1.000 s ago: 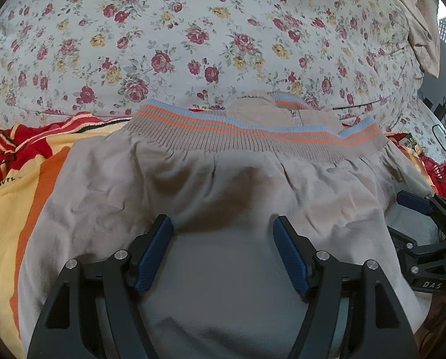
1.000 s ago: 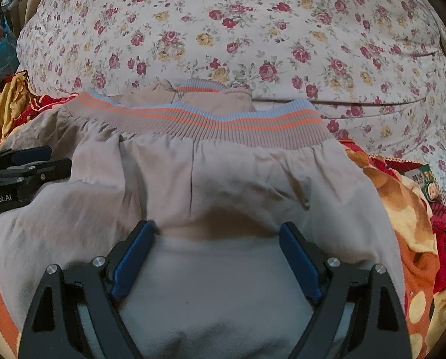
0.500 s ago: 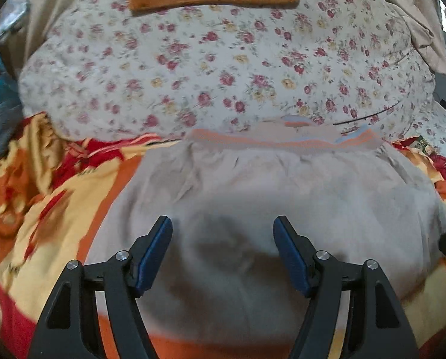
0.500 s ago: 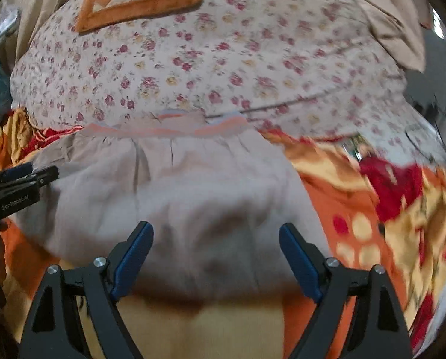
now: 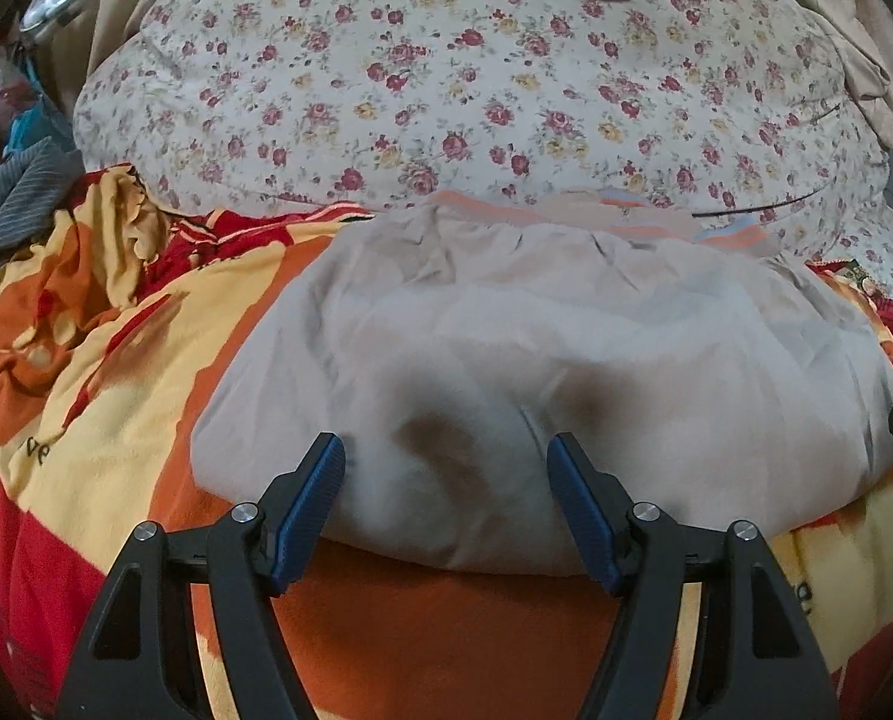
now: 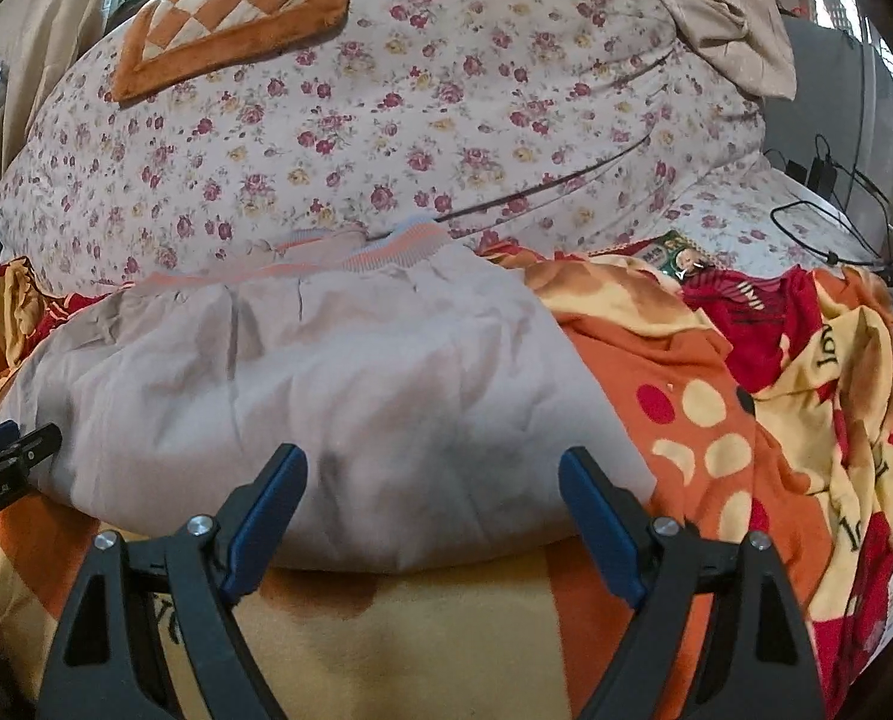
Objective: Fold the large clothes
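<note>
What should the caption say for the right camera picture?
Open right gripper above folded beige jacket on orange blanket.

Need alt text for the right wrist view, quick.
A folded beige garment with a striped ribbed band lies on an orange and yellow blanket. The right gripper hovers open at its near edge, holding nothing; a floral duvet lies behind.

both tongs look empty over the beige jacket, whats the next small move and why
Probably lower both tongs to the near folded edge of the beige jacket and pinch it. The left tongs and right tongs hang open above that edge, nothing between the pads, and the jacket lies as one wide fold.
</note>
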Demonstrator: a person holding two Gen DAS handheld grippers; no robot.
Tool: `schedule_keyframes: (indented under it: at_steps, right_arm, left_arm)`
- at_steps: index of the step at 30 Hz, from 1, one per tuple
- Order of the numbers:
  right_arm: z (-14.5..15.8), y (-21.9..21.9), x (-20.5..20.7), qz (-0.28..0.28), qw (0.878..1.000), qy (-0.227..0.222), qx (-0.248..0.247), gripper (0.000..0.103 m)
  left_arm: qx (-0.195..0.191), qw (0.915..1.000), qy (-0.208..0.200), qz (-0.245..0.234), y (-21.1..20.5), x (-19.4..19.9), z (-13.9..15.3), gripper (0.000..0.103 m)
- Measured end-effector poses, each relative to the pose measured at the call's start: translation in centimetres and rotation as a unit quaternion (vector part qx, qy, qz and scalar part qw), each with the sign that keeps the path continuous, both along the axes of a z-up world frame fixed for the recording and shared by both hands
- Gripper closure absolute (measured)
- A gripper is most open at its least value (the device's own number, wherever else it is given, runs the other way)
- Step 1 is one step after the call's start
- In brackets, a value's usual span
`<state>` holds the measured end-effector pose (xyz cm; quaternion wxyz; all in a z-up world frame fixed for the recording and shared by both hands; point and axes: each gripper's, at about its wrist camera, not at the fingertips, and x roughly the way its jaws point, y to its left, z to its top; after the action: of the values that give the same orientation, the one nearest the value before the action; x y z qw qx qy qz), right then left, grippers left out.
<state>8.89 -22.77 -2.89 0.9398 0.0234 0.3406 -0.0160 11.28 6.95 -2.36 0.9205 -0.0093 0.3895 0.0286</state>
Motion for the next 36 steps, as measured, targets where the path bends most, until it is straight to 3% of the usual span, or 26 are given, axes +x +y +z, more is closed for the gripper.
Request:
schedule_keyframes:
  at_steps: [11,14,18,21,24,27,36]
  right_arm:
    - [0.3,-1.9,-0.7,-0.021,0.999,-0.01,0.023,0.014]
    - [0.6,-3.3,-2.1,-0.029,0.999,-0.015,0.038,0.014]
    - [0.4,-6.4,-4.3,-0.028,0.996,-0.014,0.087,0.014]
    - [-0.9,-8.3,-5.2,0.007,0.989,0.002,0.148,0.017]
    - [-2.7,-9.3,-4.4,0.025,0.974,0.033,0.223,0.02]
    - [-4.6,-9.5,-2.6,0.023,0.959,0.051,0.279,0.025]
    - [-4.8,-8.2,2.6,-0.009,0.964,0.021,0.266,0.025]
  left_arm:
    - [-0.015,0.9999,0.005,0.001,1.3,-0.5,0.1,0.042]
    - [-0.058,0.9977,-0.003,0.036,5.1,-2.1,0.7,0.042]
    - [-0.132,0.9882,0.023,0.074,9.5,-3.6,-0.6,0.042]
    - [-0.186,0.9806,0.036,0.052,10.3,-4.2,-1.9,0.042]
    - [-0.178,0.9829,0.026,0.04,9.6,-3.9,-2.1,0.042]
    - [-0.197,0.9795,0.017,0.04,9.6,-3.7,-2.0,0.042]
    - [-0.226,0.9738,0.004,0.029,10.3,-0.5,-2.6,0.042]
